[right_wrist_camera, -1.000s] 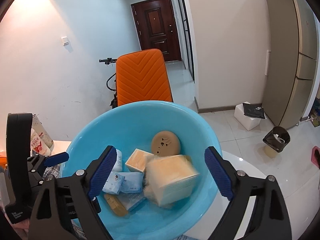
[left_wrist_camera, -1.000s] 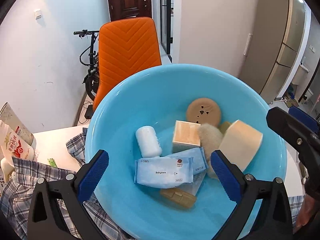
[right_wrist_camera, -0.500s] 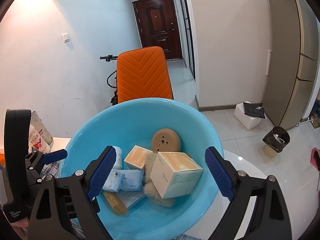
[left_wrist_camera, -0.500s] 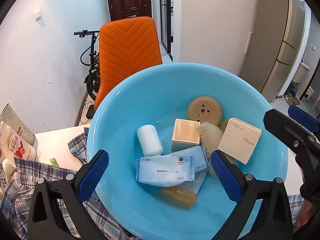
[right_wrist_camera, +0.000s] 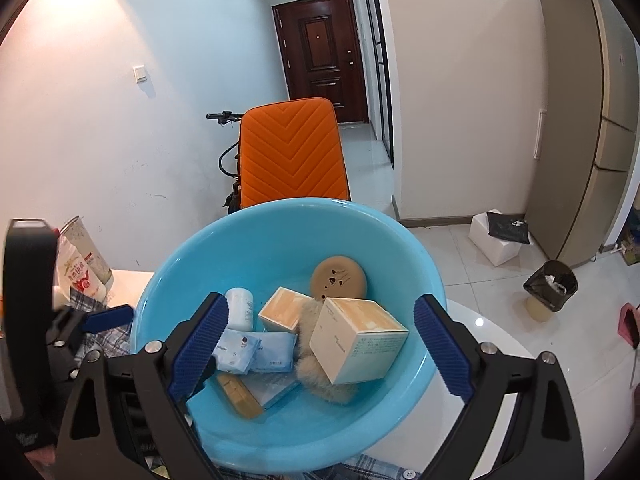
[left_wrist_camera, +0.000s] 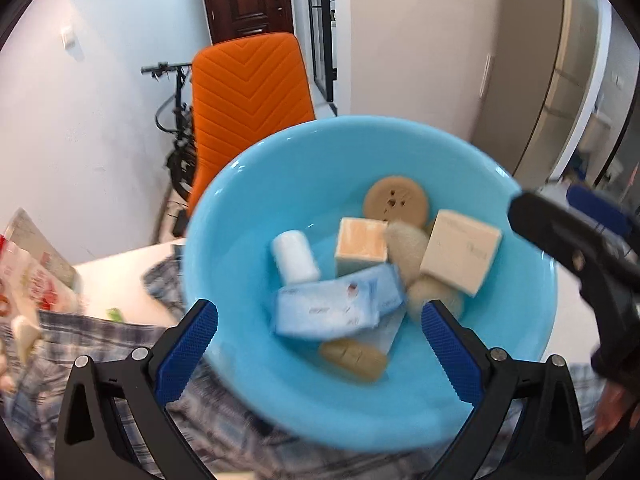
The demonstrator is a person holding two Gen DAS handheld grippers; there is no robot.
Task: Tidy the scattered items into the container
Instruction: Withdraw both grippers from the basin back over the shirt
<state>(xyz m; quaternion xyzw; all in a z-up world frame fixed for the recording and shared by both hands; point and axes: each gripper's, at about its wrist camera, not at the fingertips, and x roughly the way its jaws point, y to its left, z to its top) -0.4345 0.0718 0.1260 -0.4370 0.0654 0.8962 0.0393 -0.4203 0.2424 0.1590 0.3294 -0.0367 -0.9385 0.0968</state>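
A light-blue plastic basin stands on the table and holds several items: a cream box, a smaller peach box, a white bottle, blue wipe packs, a round tan disc, a fluffy puff and a tan bar. My left gripper is open and empty above the basin's near side. My right gripper is open and empty over the basin; the cream box lies below it.
A plaid cloth lies under and left of the basin. Snack bags stand at the table's left. An orange chair and a bicycle are behind. A bin and a white box sit on the floor at the right.
The cream box dropped from between my right gripper's fingers into the basin and settled on the puff. The left gripper view has shifted left and blurred.
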